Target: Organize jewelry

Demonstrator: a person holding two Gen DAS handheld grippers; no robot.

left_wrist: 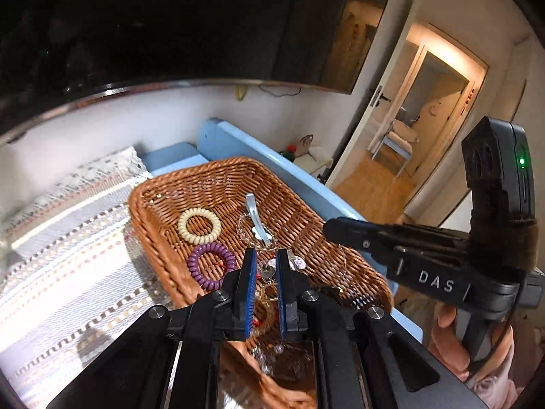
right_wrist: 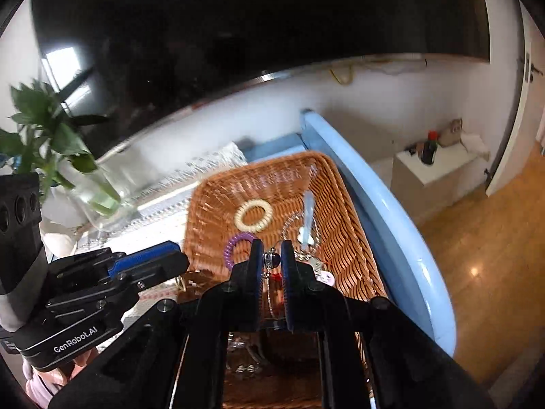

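A brown wicker basket (left_wrist: 218,177) (right_wrist: 211,211) holds a cream spiral hair tie (left_wrist: 199,225) (right_wrist: 253,214), a purple spiral hair tie (left_wrist: 211,266) (right_wrist: 235,243), a pale hair clip (left_wrist: 255,218) (right_wrist: 308,218) and a clear bead bracelet (left_wrist: 243,235). My left gripper (left_wrist: 266,266) hovers over the basket's near part, its blue pads slightly apart around a small metal charm (left_wrist: 267,269). My right gripper (right_wrist: 272,259) is shut on a dark bead of a silver chain (right_wrist: 270,293) that hangs down between its fingers.
The basket sits on a striped woven cloth (left_wrist: 68,238) on a light-blue table (left_wrist: 259,156). A glass vase with green leaves (right_wrist: 88,184) stands left of the basket. A large dark screen (right_wrist: 238,34) hangs behind. An open doorway (left_wrist: 425,109) is at right.
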